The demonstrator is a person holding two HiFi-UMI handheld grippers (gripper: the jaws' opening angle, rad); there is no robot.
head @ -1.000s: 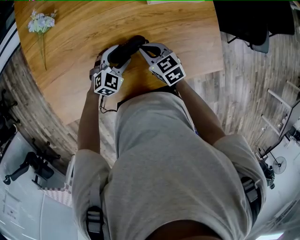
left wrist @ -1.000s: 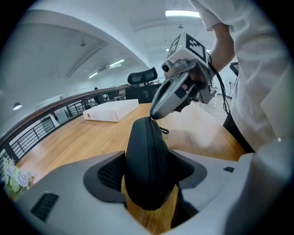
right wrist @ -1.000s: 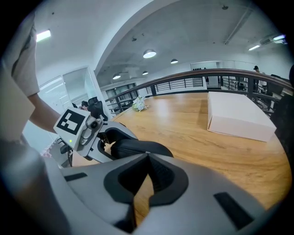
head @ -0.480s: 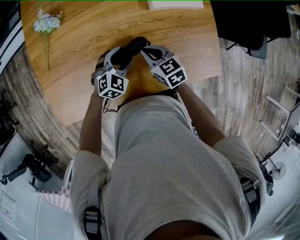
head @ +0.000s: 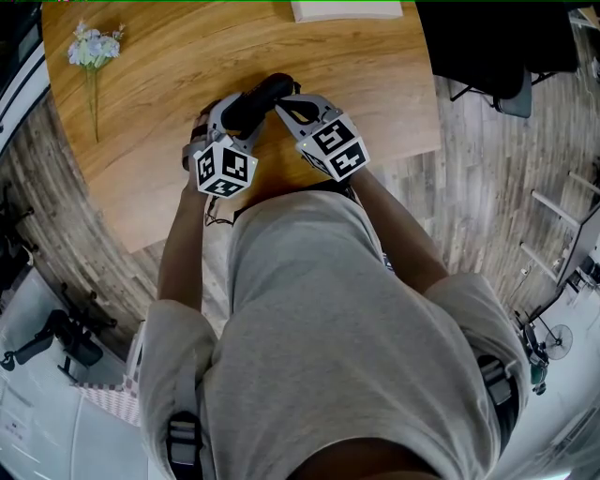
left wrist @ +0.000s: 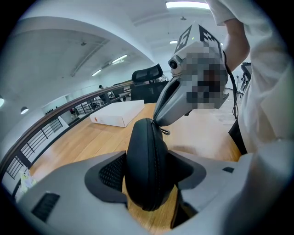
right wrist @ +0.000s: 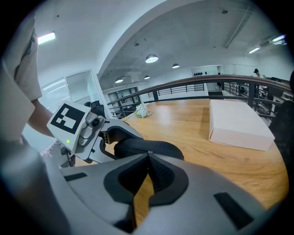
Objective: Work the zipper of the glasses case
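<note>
A black zip-up glasses case (head: 255,101) is held above the wooden table (head: 150,141). My left gripper (head: 236,120) clamps it across its width, and in the left gripper view the case (left wrist: 146,170) stands on edge between the two pads with its zipper seam facing the camera. My right gripper (head: 281,100) is shut at the far end of the case, its tips (left wrist: 158,123) pinched on the zipper pull (left wrist: 164,131). In the right gripper view the shut jaws (right wrist: 148,158) meet right at the case (right wrist: 151,148).
A white flat box (head: 345,9) lies at the table's far edge. A small bunch of flowers (head: 92,47) lies at the far left. A black chair (head: 506,47) stands off the table at the right. The table's near edge runs close to the person's body.
The left gripper with the case has risen slightly. The right gripper has stayed shut at the case's end. The head view has shifted a little.
</note>
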